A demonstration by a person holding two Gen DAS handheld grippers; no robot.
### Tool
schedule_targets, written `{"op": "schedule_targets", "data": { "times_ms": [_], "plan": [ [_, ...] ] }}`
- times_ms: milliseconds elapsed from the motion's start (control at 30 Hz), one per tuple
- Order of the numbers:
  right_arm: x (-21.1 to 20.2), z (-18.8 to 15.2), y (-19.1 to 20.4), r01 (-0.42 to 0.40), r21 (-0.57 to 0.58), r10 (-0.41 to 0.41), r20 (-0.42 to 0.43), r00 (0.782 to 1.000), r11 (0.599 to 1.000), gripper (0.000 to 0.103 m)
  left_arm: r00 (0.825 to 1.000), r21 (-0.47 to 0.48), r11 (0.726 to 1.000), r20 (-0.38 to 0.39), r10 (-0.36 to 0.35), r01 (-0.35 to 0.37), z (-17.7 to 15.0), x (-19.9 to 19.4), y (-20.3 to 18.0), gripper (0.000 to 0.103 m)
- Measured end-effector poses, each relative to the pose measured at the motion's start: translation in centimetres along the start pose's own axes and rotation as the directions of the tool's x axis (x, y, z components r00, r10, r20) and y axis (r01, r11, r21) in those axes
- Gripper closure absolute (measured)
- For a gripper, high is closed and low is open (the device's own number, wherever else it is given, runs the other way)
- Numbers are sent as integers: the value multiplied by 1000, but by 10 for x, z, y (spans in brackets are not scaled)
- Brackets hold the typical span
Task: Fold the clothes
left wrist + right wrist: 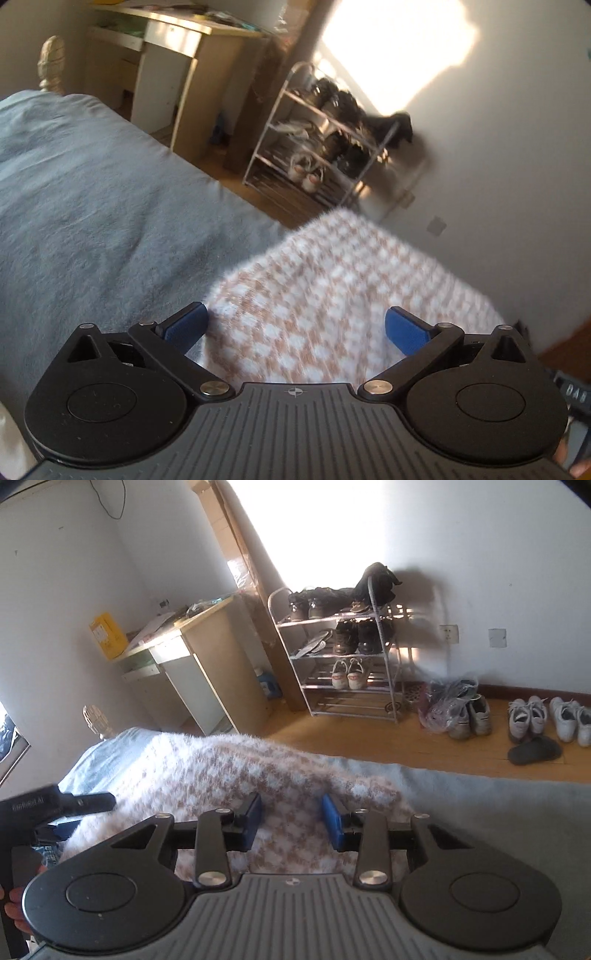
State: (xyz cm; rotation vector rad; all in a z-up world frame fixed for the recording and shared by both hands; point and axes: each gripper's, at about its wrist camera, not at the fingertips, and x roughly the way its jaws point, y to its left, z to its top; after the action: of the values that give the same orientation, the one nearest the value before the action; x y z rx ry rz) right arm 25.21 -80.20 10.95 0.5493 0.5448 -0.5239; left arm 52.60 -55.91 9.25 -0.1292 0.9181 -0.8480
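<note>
The sweater [207,775], a fuzzy knit in a tan-and-white check, lies heaped on the bed [92,206], filling the lower middle of both wrist views. In the right wrist view it rises as a ridge from centre left toward the lower centre, which suggests it is bunched or partly lifted, not spread flat; I judge the fold is unfinished. The bed, covered in a pale blue-grey blanket, runs across the left of the left wrist view and gives a broad soft surface for laying the garment out.

The left gripper [295,328] sits low in its own view with its blue pads [184,326] spread wide, one at each side of the knit and neither pressing on it, so it is released, probably poised over the fabric to take a fresh hold. It also shows at the far left edge of the right wrist view, beside the sweater's left end. The right gripper [291,823] has its jaws partly drawn in, with a fold of knit lying between them; whether the pads actually pinch it I cannot tell.

Beyond the bed, a shoe rack [343,657] stands against the wall in the upper centre and a desk [192,664] to its left, both well apart from the work.
</note>
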Motion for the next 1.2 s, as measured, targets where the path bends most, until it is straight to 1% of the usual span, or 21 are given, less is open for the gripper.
{"op": "schedule_targets", "data": {
  "times_ms": [33,100,167,267,333,367,433,533,567,633,700,833,967,1033,1100,1167,1200],
  "plan": [
    [-11,1,0,-5,-7,6,17,1000,1000,64,999,-18,1000,28,-17,17,1,-12,1,1],
    [-35,1,1,-23,-21,23,48,999,1000,64,997,14,999,75,-37,36,0,-38,-2,0],
    [-61,-4,11,-44,-43,47,71,996,998,63,997,80,996,65,-46,40,-13,-53,-14,0],
    [-102,-25,29,-63,-106,70,71,995,992,63,997,178,983,47,-56,46,-33,-75,-32,0],
    [-111,-43,42,-59,-140,65,35,997,988,63,999,230,973,25,-22,16,-54,-75,-41,0],
    [-114,-51,47,-53,-151,56,15,998,987,63,1000,249,968,19,21,-25,-62,-71,-46,0],
    [-103,-65,56,-27,-161,19,-55,998,987,63,994,277,955,16,106,-107,-74,-62,-55,0],
    [-96,-68,64,48,-170,-60,-71,996,984,63,989,265,953,57,137,-147,-77,-76,-56,0],
    [-102,-67,69,55,-164,-66,-67,996,985,63,986,250,954,74,151,-165,-77,-86,-58,0],
    [-116,-67,78,65,-148,-75,-58,995,987,63,986,242,958,102,131,-152,-82,-115,-61,0],
    [-131,-77,89,71,-146,-83,-76,994,987,61,986,245,959,122,117,-144,-95,-146,-65,0],
    [-163,-108,108,75,-137,-90,-106,990,988,52,982,235,960,139,125,-155,-126,-195,-61,0],
    [-195,-142,117,82,-123,-97,-127,987,989,45,978,208,964,163,131,-164,-154,-238,-53,0],
    [-209,-156,122,86,-135,-103,-127,986,987,37,975,190,968,180,129,-163,-168,-257,-50,0],
    [-220,-169,127,94,-158,-113,-113,987,983,35,971,169,970,192,142,-175,-182,-274,-49,0],
    [-229,-179,132,106,-169,-126,-114,986,980,28,970,147,972,186,155,-184,-193,-283,-50,0],
    [-235,-184,134,112,-165,-132,-114,985,980,22,971,138,973,178,161,-187,-198,-288,-51,0]
  ]
}}
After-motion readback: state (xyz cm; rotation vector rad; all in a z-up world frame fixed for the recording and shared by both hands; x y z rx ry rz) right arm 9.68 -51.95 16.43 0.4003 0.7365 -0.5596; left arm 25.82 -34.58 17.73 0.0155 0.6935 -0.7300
